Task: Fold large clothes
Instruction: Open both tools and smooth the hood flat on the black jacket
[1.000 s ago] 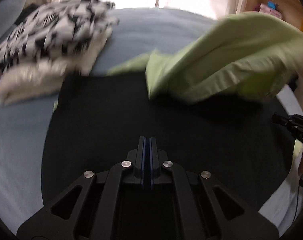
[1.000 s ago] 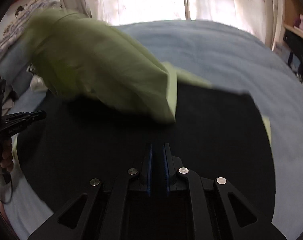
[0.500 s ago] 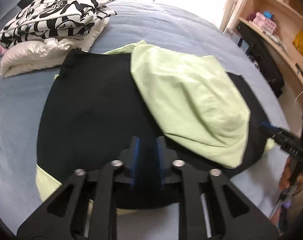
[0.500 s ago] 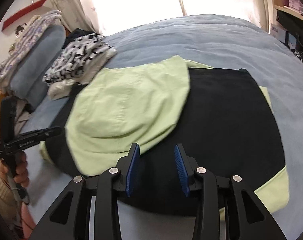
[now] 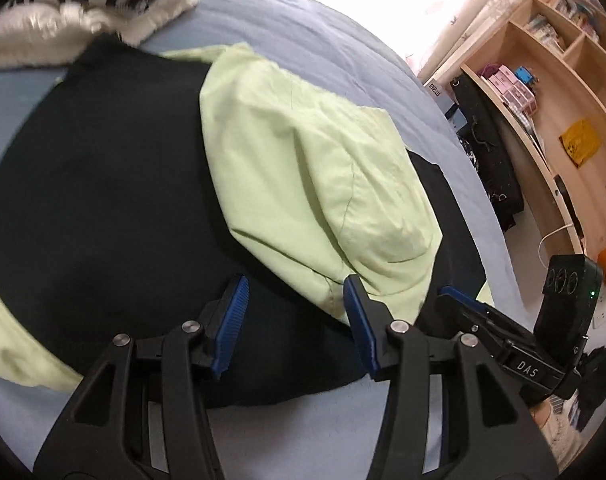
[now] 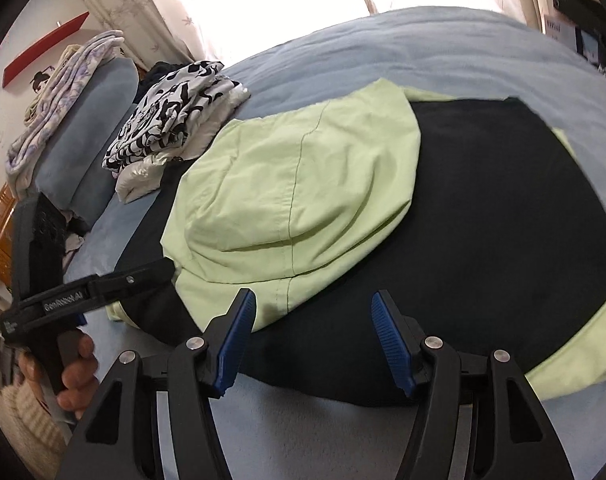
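Observation:
A large black garment (image 5: 103,200) with pale green parts lies spread on the blue bed (image 5: 303,32). Its green flap (image 5: 315,184) is folded over the black middle (image 6: 483,208) and rests loose, also seen as the green flap (image 6: 303,184) in the right wrist view. My left gripper (image 5: 294,292) hovers over the near edge of the flap, jaws opening, no cloth pinched. Just before the flap's near hem, my right gripper (image 6: 311,304) is also opening and holds nothing. Each gripper shows in the other's view: right gripper (image 5: 449,294), left gripper (image 6: 165,268) with a hand on its handle.
A folded black-and-white patterned pile (image 6: 171,108) on a white puffy garment (image 6: 143,176) sits at the bed's far left. Pillows (image 6: 87,152) lie beyond it. A wooden bookshelf (image 5: 551,92) and a black bag (image 5: 487,152) stand to the right of the bed.
The green flap, lifted in the air a second ago, has dropped onto the black cloth. Both grippers went from shut to open and drew back toward the near edge.

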The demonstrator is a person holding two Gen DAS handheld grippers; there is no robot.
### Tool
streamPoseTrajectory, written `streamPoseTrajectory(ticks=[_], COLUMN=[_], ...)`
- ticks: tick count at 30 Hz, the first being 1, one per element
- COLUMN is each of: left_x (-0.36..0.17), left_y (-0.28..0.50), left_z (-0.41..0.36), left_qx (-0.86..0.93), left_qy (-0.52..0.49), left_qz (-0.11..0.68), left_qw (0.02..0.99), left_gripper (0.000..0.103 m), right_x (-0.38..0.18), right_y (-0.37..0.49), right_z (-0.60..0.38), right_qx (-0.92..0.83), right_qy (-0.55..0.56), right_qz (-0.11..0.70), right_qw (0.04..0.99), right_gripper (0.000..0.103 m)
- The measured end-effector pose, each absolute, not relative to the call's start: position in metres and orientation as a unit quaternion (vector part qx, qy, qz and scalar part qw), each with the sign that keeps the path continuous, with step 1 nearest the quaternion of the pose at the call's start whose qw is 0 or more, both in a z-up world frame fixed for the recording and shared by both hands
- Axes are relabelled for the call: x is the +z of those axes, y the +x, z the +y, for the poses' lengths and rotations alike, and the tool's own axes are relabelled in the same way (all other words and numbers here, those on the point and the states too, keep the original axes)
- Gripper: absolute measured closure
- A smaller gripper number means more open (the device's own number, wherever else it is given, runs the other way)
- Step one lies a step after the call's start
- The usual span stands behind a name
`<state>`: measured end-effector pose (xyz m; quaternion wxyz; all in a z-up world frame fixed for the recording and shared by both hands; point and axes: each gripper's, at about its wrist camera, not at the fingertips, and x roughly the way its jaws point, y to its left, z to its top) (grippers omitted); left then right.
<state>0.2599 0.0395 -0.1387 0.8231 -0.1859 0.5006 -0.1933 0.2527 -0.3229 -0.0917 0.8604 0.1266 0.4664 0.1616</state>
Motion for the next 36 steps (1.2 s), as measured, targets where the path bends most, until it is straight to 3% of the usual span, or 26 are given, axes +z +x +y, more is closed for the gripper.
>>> streamPoseTrajectory(ticks=[4,9,10,12,16,20,27,32,36], left_x=[-0.149,-0.153,-0.154,-0.153,-0.141,-0.126,-0.151,-0.143,-0.131], left_y=[0.267,0.278,0.279,0.282,0.276,0.262,0.255,0.248,0.235], left_z=[0.037,0.028,0.026,0.021,0.008,-0.003,-0.010,0.004,0.016], left_qx=[-0.192,-0.181,-0.178,-0.179,-0.155,-0.151,-0.135,-0.138,-0.123], left_qy=[-0.204,-0.213,-0.213,-0.214,-0.184,-0.147,-0.117,-0.135,-0.130], left_qz=[0.489,0.484,0.483,0.484,0.474,0.455,0.474,0.469,0.452], left_qw=[0.826,0.830,0.831,0.829,0.847,0.865,0.862,0.862,0.874], left_gripper=[0.057,0.059,0.063,0.083,0.091,0.092,0.091,0.086,0.086], right_x=[-0.100,-0.112,-0.113,-0.112,-0.096,-0.086,-0.125,-0.117,-0.106], right_y=[0.268,0.291,0.294,0.296,0.290,0.275,0.281,0.276,0.256], right_z=[-0.324,-0.312,-0.308,-0.302,-0.297,-0.300,-0.303,-0.306,-0.308], right_qx=[0.169,0.178,0.177,0.177,0.173,0.170,0.144,0.143,0.131], right_qy=[0.149,0.163,0.160,0.149,0.139,0.140,0.158,0.163,0.146], right_qz=[0.467,0.473,0.472,0.466,0.441,0.416,0.466,0.471,0.456], right_qw=[0.855,0.848,0.849,0.854,0.870,0.882,0.858,0.855,0.868], right_gripper=[0.043,0.066,0.071,0.080,0.089,0.089,0.089,0.074,0.070])
